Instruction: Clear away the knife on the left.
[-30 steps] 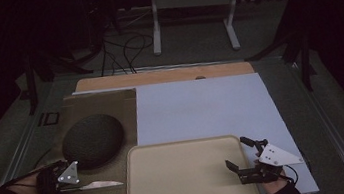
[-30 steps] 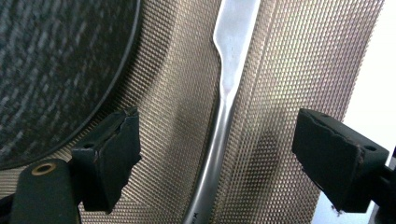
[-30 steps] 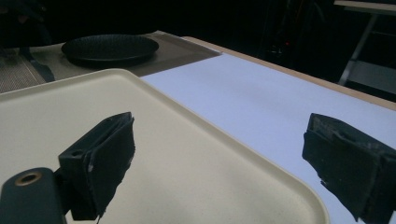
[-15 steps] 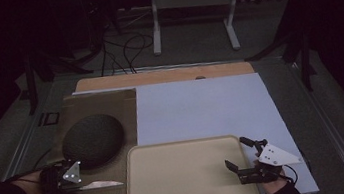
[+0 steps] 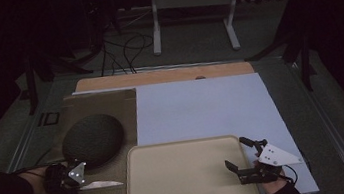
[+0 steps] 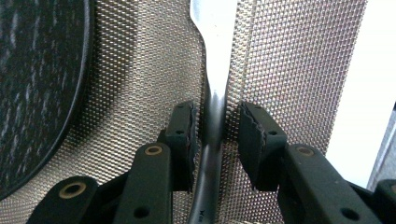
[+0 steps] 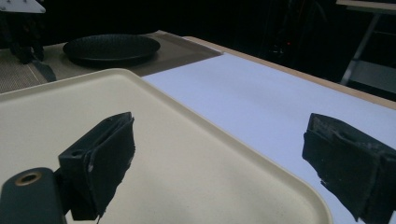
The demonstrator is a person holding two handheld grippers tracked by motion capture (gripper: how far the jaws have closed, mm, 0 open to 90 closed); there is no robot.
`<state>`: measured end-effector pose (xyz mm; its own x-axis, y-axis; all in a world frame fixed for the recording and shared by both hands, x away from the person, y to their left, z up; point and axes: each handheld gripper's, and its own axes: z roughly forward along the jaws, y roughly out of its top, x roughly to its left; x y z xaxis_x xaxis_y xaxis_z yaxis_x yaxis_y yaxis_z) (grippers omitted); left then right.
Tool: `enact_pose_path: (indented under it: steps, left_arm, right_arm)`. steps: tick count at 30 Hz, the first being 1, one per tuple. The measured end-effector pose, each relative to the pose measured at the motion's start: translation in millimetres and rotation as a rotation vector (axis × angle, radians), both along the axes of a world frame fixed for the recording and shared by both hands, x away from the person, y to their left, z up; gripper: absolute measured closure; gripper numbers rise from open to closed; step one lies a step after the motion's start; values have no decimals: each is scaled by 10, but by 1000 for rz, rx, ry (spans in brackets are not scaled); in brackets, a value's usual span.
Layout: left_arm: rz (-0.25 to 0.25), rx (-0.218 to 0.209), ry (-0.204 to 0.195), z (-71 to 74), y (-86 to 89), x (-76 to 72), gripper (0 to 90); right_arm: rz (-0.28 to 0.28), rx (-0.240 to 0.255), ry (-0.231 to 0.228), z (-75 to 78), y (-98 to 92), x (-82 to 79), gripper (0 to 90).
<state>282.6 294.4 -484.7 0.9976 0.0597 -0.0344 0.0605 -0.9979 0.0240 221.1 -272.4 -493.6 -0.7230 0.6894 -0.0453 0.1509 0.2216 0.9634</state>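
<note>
Silver knife point(image 6: 215, 70) on brown woven-mesh mat point(image 6: 289, 70). Black plate point(image 5: 93, 139) at mat's 12 o'clock. Cream tray point(image 5: 187, 186). Pale blue-white sheet point(image 5: 201, 108). Black gripper pads point(image 6: 254, 140).

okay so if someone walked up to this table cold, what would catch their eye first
Probably the large cream tray at the near edge, pale against the dark room. Left of it, on a woven mat, the left gripper has been closing its jaws around the handle of a metal utensil, beside a round black plate.
</note>
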Motion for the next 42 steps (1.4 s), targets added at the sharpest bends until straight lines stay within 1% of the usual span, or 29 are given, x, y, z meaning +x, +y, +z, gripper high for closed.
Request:
enact_pose_path:
  steps: [1, 3, 4, 5, 8, 10, 12, 15, 17, 19, 20, 22, 23, 24, 25, 27, 28, 30, 31, 32, 33, 35, 36, 37, 38, 39, 40, 41, 42]
  left_arm:
    - [7, 6, 0, 0, -11, 16, 703]
    - [0, 24, 8, -2, -39, 28, 718]
    - [5, 21, 2, 0, -50, 32, 740]
    - [-3, 25, 0, -3, -62, 25, 789]
    - [-9, 25, -6, -1, -63, 13, 798]
    - [-8, 19, -3, -2, -55, 16, 804]
    - [-17, 16, 7, -2, -51, 25, 806]
    - [-47, 29, 14, 1, -73, 29, 807]
    - [-51, 23, 37, 3, -73, 35, 808]
    - [-49, 22, 37, 6, -61, 32, 809]
    - [-38, 21, 38, 8, -53, 30, 809]
    - [-45, 29, 35, 9, -42, 25, 810]
    - [-27, 39, 43, 12, -16, 20, 810]
    - [-31, 42, 43, 17, -8, 11, 811]
    - [-23, 47, 36, 28, -1, 6, 811]
    - [-10, 44, 32, 49, 12, 1, 811]
    - [6, 43, 42, 64, 19, 6, 811]
    - [15, 43, 39, 86, 23, 8, 812]
    - [10, 48, 48, 96, 22, 2, 812]
    - [17, 55, 37, 101, 17, 1, 812]
    - [27, 58, 48, 108, 14, 4, 812]
    - [27, 58, 48, 108, 14, 4, 812]
    - [29, 54, 57, 144, -9, -1, 812]
    - [39, 54, 46, 155, -19, 1, 812]
    - [53, 55, 59, 170, -29, 12, 812]
    - [42, 57, 55, 182, -38, 5, 812]
    - [52, 67, 48, 198, -54, 11, 811]
    - [58, 65, 60, 214, -66, 16, 812]
    - [48, 61, 50, 233, -78, 11, 811]
  right_arm:
    - [1, 1, -1, -1, -2, 2, 89]
    - [1, 0, -1, -2, -1, 1, 89]
    - [2, 0, -1, -1, 0, -1, 89]
    - [3, 1, -1, -1, -1, -2, 89]
    - [0, 4, -4, 2, -9, -3, 89]
    - [-1, 5, -2, 3, -11, -3, 89]
    - [1, 3, -6, 7, -8, -8, 89]
    - [0, 3, -6, 6, -9, -8, 89]
    - [-3, 4, -5, 7, -12, -9, 89]
    - [-5, 4, -4, 8, -15, -11, 89]
    - [-5, 5, -5, 8, -18, -10, 89]
    - [-6, 5, -5, 8, -19, -10, 89]
    - [-7, 5, -5, 7, -19, -9, 89]
    - [-6, 3, -4, 7, -13, -9, 89]
    - [-5, 2, -5, 8, -11, -9, 89]
    - [-5, -2, -6, 8, -9, -8, 89]
    - [-5, -1, -5, 7, -9, -8, 89]
    - [-7, -1, -4, 5, -8, -5, 89]
    - [-6, 0, -4, 5, -8, -5, 89]
    - [-6, 0, -5, 6, -8, -5, 89]
    - [-6, -2, -5, 7, -7, -6, 89]
    - [-6, -2, -4, 7, -6, -6, 89]
    - [-6, -1, -5, 7, -8, -7, 89]
    - [-7, 1, -5, 7, -9, -6, 89]
    - [-8, 2, -3, 7, -11, -5, 89]
    - [-9, 2, -4, 8, -11, -6, 89]
    - [-9, 1, -4, 9, -11, -7, 89]
    - [-8, 2, -4, 10, -11, -8, 89]
    - [-9, 3, -4, 10, -11, -8, 90]
